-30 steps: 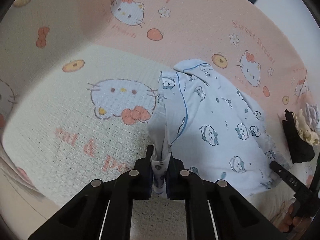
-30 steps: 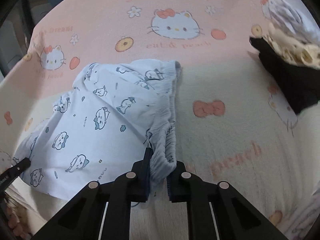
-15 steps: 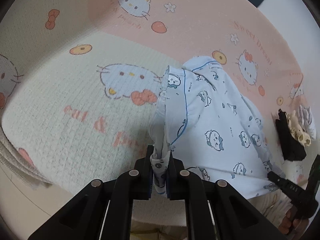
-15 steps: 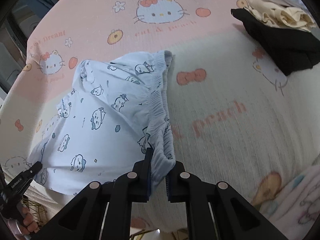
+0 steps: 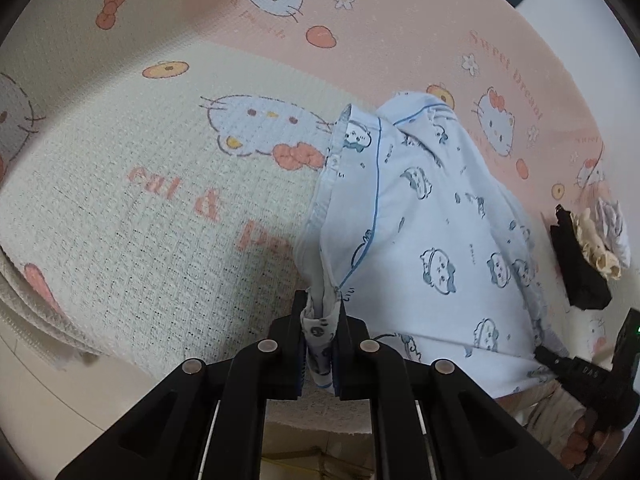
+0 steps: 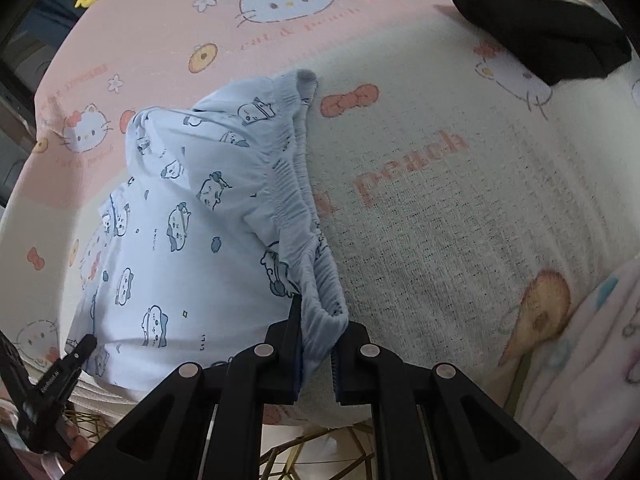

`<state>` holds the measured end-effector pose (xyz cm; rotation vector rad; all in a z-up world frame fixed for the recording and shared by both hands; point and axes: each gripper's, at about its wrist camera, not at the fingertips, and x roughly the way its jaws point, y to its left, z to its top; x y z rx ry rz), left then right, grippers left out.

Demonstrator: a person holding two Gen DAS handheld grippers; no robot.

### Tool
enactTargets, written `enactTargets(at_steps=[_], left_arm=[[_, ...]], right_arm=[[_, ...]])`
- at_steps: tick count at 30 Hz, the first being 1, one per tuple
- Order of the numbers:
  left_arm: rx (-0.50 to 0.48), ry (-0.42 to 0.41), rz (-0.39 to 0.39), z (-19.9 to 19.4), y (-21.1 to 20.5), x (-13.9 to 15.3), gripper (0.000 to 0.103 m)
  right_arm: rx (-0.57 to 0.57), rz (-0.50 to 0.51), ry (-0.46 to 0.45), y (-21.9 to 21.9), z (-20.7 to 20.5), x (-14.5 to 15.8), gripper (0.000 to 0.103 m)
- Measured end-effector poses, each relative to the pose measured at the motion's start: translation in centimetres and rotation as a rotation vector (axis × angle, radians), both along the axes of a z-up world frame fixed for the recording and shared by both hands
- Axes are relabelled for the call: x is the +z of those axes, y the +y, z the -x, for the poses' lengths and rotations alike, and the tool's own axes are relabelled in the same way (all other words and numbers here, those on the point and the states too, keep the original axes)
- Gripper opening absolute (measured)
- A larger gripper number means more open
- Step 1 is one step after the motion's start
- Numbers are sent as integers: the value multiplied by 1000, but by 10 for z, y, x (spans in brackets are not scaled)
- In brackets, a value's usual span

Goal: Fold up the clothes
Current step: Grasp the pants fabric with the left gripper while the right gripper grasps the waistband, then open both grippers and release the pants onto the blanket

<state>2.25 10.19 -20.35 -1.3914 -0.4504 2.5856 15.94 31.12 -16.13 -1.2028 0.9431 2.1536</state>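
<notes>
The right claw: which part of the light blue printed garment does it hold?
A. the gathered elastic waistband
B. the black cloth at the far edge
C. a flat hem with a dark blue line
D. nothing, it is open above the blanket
A: in the right wrist view, the right claw is shut on the ruffled elastic waistband of the garment.

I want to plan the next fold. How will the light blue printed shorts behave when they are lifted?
The light blue shorts are probably floppy: they sag between both tongs. Probably light, as the thin cloth bunches easily. The gathered waistband may stretch.
</notes>
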Motion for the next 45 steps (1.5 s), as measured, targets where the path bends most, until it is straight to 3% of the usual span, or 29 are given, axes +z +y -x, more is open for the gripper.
enactTargets(at_steps=[3, 7, 10, 12, 14, 16, 25, 30, 37, 45], left_arm=[[-1, 23, -14, -3, -1, -2, 8], [28, 11, -121, -4, -14, -3, 9], [57, -19, -157, -5, -22, 1, 15], [69, -20, -144, -8, -24, 8, 23], [83, -13, -120, -12, -27, 15, 53], [100, 1, -118, -16, -32, 23, 60], [100, 60, -139, -11, -41, 51, 61], [47, 89, -100, 0, -29, 68, 61], [-9, 104, -106, 23, -17, 84, 61], [-5, 119, -92, 50, -12, 97, 61]], right_arm=[[6, -19, 1, 0, 3, -2, 8], [13, -64, -1, -1, 4, 1, 11], [10, -100, -2, -2, 5, 5, 37], [-2, -123, 6, -1, 1, 9, 46], [-27, -136, 26, 2, -8, 15, 51], [-41, -137, 46, 3, -14, 20, 55], [-75, -176, 144, -11, -57, 56, 63], [-62, -176, 135, -11, -44, 69, 63], [-1, -191, 161, -20, -14, 94, 63], [36, -169, 158, -17, 8, 100, 63]])
